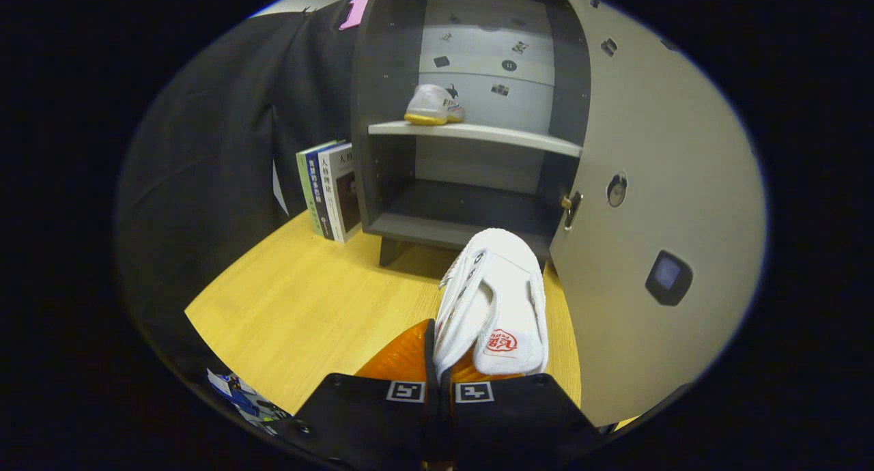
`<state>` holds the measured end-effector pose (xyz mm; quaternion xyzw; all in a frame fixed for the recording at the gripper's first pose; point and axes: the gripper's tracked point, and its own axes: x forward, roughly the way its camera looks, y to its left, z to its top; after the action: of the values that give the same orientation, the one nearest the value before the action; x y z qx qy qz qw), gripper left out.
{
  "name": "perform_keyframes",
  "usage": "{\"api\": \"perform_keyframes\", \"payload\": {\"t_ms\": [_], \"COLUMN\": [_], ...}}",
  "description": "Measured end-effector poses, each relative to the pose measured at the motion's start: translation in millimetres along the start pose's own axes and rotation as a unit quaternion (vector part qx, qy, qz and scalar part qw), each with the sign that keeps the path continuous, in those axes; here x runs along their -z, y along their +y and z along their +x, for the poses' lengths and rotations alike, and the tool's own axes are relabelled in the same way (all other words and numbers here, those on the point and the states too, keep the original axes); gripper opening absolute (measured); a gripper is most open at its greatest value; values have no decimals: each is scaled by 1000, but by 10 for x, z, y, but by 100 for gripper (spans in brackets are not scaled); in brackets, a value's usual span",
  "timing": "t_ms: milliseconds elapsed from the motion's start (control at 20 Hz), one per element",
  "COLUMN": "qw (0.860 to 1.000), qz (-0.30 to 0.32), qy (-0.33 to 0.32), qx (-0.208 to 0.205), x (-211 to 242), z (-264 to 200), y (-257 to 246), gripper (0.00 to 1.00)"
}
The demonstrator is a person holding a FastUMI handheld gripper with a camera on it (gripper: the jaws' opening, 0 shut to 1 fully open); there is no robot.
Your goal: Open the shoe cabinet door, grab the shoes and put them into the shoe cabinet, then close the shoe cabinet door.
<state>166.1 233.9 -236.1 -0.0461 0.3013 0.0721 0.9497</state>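
Note:
My gripper (437, 362) is shut on a white shoe (495, 300), its orange fingers (399, 358) pinching the shoe's side wall near the heel. The shoe hangs above the wooden table, toe pointing at the cabinet. Beyond it stands the grey shoe cabinet (471, 136) with its door (655, 205) swung wide open to the right. A second white shoe with a yellow sole (433, 106) rests on the left part of the cabinet's upper shelf (505, 138). The lower compartment (464, 208), straight ahead of the held shoe, is dark and bare.
Upright books (331, 188) lean against the cabinet's left side on the wooden table (300, 307). The open door has a round handle fitting (616, 189) and a latch (571, 208) at its inner edge, close to the shoe's right.

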Motion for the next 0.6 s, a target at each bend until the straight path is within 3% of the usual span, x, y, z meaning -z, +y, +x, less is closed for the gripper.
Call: {"api": "perform_keyframes", "payload": {"t_ms": [250,600], "qw": [998,990], "qz": [2,2], "qy": [-69,-138], "qx": [1,18], "x": [-868,-1977], "z": [-238,-77], "y": [43,-178], "gripper": [2,2]}}
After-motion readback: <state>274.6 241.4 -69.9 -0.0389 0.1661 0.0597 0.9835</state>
